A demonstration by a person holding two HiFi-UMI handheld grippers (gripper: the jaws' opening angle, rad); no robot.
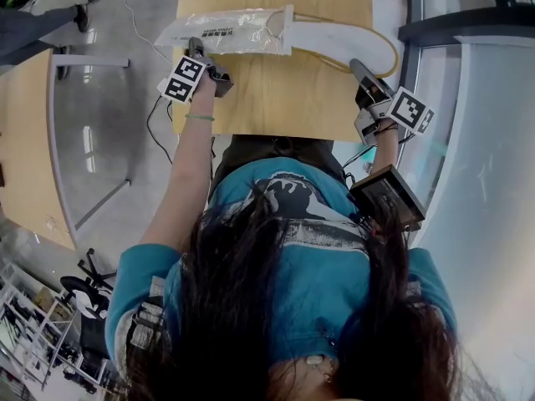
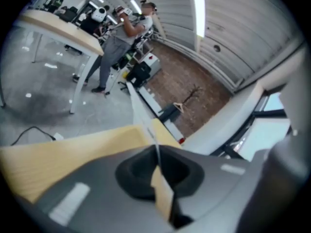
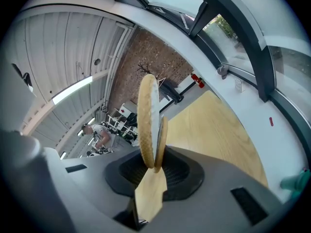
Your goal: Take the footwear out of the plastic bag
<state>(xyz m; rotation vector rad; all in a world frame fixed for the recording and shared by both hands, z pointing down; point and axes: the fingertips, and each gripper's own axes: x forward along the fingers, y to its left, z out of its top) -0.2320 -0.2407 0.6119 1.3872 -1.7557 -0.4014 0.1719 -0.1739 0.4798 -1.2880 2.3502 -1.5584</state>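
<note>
A clear plastic bag [image 1: 226,32] with a printed label lies across the far part of the wooden table [image 1: 276,98]. A white slipper [image 1: 343,40] with a tan sole edge sticks out of the bag's right end and curves toward the right. My left gripper [image 1: 199,50] is shut on the bag's near left edge; in the left gripper view the thin plastic [image 2: 141,115] runs up out of the closed jaws [image 2: 156,154]. My right gripper [image 1: 358,67] is shut on the slipper's free end, whose sole [image 3: 147,120] stands edge-on between the jaws [image 3: 154,166].
The table's near edge is against the person's body. A second wooden table [image 1: 25,140] stands on the left across grey floor with a loose cable [image 1: 155,124]. Window framing [image 1: 468,40] runs along the right. A person [image 2: 116,38] works at a far bench.
</note>
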